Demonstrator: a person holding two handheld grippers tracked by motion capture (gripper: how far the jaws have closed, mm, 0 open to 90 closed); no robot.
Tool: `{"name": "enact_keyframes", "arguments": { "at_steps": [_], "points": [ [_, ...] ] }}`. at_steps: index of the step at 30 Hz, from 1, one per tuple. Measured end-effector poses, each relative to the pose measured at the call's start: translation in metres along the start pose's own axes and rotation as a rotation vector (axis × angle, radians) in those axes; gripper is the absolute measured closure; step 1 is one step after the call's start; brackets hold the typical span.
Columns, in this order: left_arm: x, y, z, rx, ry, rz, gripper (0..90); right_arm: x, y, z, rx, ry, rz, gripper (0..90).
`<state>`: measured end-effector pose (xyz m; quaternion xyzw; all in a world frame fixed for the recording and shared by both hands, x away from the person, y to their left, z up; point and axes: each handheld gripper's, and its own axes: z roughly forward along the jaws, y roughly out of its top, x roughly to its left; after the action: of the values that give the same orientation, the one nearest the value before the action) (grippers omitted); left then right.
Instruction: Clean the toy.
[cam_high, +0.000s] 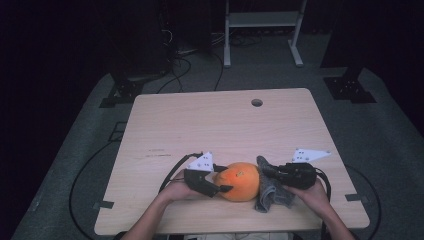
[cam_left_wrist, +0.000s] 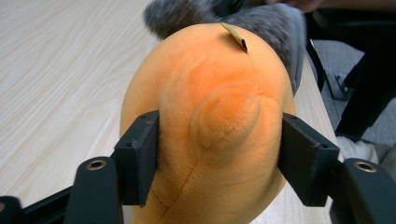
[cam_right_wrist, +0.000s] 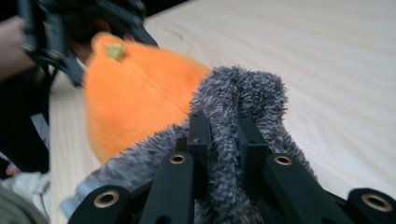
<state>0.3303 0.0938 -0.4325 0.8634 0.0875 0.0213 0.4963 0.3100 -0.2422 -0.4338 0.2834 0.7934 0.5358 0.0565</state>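
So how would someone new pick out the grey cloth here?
Start at the wooden table and go to its near edge, where both hands meet. Beside the orange plush toy, on its right, lies the fuzzy grey cloth, pinched in the right gripper; it is the one shaggy grey item.

The high view looks forward and down over the whole table (cam_high: 200, 120) from the person's side, while both gripper views sit close along their own jaws, sharing the orange plush (cam_high: 241, 181) (cam_left_wrist: 205, 121) (cam_right_wrist: 130, 107).
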Motion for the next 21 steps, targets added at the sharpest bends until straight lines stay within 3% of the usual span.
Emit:
{"name": "enact_keyframes", "arguments": {
  "at_steps": [2, 3, 4, 7, 8, 9, 11, 12, 13, 16, 17, 19, 21],
  "points": [
    [0.003, 0.002, 0.001, -0.021, 0.008, -0.043, 38.2, 0.013, 0.016, -0.001, -0.081, 0.043, -0.030, 78.2],
    [0.003, 0.002, 0.001, -0.021, 0.008, -0.043, 38.9, 0.013, 0.016, -0.001, -0.081, 0.043, -0.030, 78.2],
    [0.001, 0.005, 0.004, -0.020, 0.005, -0.023, 39.4, 0.026, 0.027, 0.005, -0.107, 0.082, -0.066, 78.3],
    [-0.001, 0.005, 0.005, -0.016, 0.012, -0.007, 39.8, 0.036, 0.035, 0.014, -0.092, 0.093, -0.105, 78.2],
    [0.000, 0.004, 0.004, -0.014, 0.010, -0.015, 39.5, 0.039, 0.035, 0.023, -0.047, 0.075, -0.133, 78.3],
    [0.000, 0.004, 0.004, -0.014, 0.010, -0.015, 38.0, 0.039, 0.035, 0.023, -0.047, 0.075, -0.133, 78.3],
    [0.000, 0.002, 0.004, -0.032, -0.002, -0.013, 26.6, 0.036, 0.030, 0.026, -0.033, 0.071, -0.126, 78.4],
    [0.001, 0.002, 0.005, -0.044, -0.025, -0.031, 26.6, 0.035, 0.029, 0.025, -0.028, 0.068, -0.124, 78.4],
    [0.002, 0.001, 0.006, -0.050, -0.058, -0.028, 18.0, 0.033, 0.024, 0.023, -0.031, 0.066, -0.110, 78.4],
    [0.003, 0.001, 0.007, -0.049, -0.054, -0.027, 11.2, 0.032, 0.020, 0.020, -0.039, 0.064, -0.105, 78.4],
    [0.003, 0.000, 0.010, -0.043, -0.048, -0.021, 11.1, 0.031, 0.019, 0.019, -0.043, 0.063, -0.102, 78.4],
    [0.000, -0.002, 0.017, -0.024, -0.020, 0.030, 14.1, 0.030, 0.019, 0.020, -0.049, 0.063, -0.103, 78.4],
    [0.000, 0.000, 0.014, -0.026, 0.010, 0.053, 26.4, 0.029, 0.020, 0.020, -0.042, 0.058, -0.110, 78.4]
  ]
}}
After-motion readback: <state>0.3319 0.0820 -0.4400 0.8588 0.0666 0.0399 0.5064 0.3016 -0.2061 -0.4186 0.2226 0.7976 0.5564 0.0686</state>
